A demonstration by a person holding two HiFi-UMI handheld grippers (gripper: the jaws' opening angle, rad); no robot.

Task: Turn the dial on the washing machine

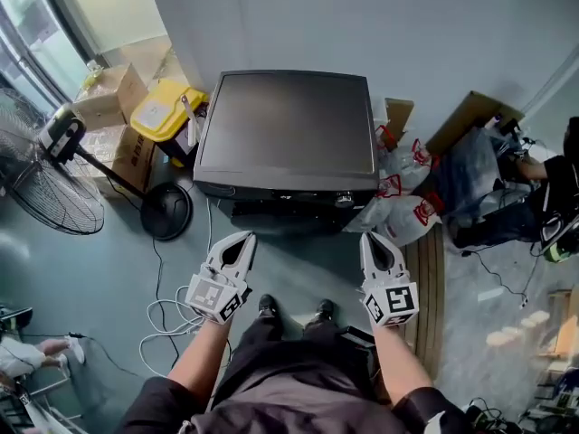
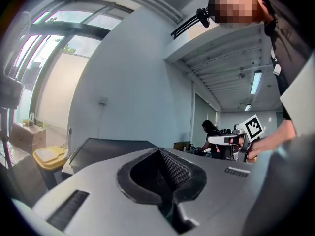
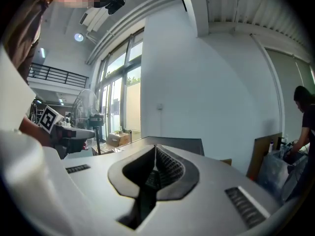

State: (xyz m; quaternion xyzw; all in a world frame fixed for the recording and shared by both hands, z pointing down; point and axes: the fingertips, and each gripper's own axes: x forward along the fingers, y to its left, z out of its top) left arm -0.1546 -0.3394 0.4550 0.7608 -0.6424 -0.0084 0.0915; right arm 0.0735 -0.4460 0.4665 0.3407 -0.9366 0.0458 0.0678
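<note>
Dark washing machine (image 1: 288, 125), dial (image 1: 344, 200) apart; left gripper (image 1: 241, 242) & right gripper (image 1: 374, 242) clenched, empty. Shut jaws prob. skid off dial.

Pale grey wall (image 1: 380, 16) behind, blue-grey floor (image 1: 99, 269) below. Tall windows (image 3: 115, 97) at left, bright with daylight. Pedestal fan (image 1: 41, 188) beside stacked cardboard boxes (image 1: 109, 98) and a yellow container (image 1: 163, 111). White bags (image 1: 403, 197) (red print on them) heaped at right. Strip light (image 2: 255, 82) lit overhead.
</note>
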